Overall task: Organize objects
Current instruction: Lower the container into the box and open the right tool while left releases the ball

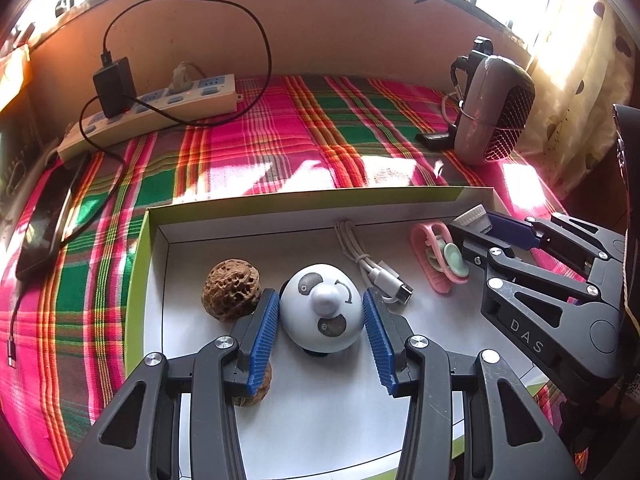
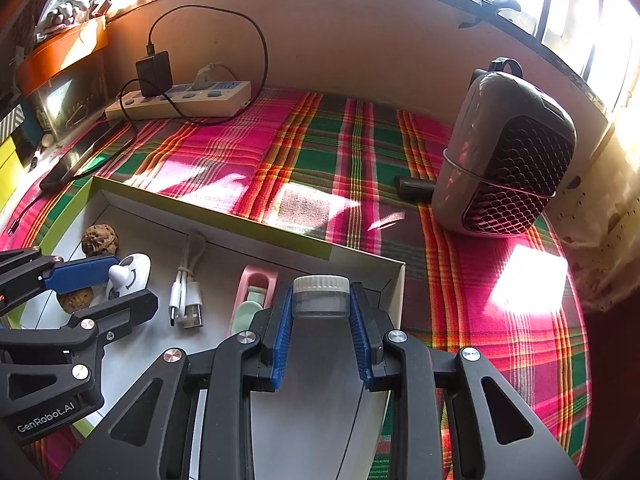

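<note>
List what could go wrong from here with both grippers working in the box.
1. The left gripper straddles the round panda toy; its dome could squirt out of the pads or roll against the walnut.
2. The right gripper holds the small jar near the box's corner wall; it may land on the rim or the pink clip.
3. Both grippers sit close together and might collide.
</note>
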The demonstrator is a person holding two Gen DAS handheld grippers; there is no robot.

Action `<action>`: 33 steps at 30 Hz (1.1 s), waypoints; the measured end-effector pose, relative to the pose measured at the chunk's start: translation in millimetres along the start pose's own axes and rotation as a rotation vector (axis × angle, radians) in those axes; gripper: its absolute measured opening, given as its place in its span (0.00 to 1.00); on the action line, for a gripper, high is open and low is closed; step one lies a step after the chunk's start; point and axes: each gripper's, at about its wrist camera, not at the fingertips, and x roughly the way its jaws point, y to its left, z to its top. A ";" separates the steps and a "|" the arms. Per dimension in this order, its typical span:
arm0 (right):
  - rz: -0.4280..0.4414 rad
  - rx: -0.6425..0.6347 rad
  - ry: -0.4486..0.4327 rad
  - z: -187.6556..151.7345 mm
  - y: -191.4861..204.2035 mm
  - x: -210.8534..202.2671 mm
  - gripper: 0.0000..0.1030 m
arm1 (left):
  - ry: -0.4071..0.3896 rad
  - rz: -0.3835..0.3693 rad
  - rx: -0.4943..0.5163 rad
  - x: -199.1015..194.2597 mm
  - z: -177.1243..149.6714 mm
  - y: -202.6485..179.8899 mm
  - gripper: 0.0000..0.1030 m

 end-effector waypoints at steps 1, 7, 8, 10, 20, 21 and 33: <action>-0.002 0.000 0.000 -0.5 0.0 -0.2 0.28 | -0.001 -0.002 -0.005 -0.6 0.0 0.2 0.41; -0.001 -0.006 0.003 -1.1 2.5 0.9 0.28 | -0.001 -0.003 -0.008 -1.4 0.2 0.4 0.41; -0.003 -0.008 0.003 -1.3 3.6 1.2 0.28 | 0.000 -0.004 -0.007 -1.2 0.2 0.6 0.41; -0.006 -0.010 0.004 -1.6 4.6 1.6 0.28 | -0.001 -0.006 -0.009 -1.2 0.2 0.7 0.41; -0.018 0.002 -0.006 -0.8 3.9 0.5 0.34 | -0.005 -0.004 -0.004 -2.8 -0.3 -0.7 0.41; -0.016 0.003 -0.007 -1.2 3.5 -0.1 0.34 | -0.007 -0.004 0.001 -2.9 -0.1 -1.0 0.41; -0.015 0.020 -0.023 -2.9 1.9 -9.8 0.36 | -0.019 -0.003 0.009 -11.4 -5.6 -5.0 0.41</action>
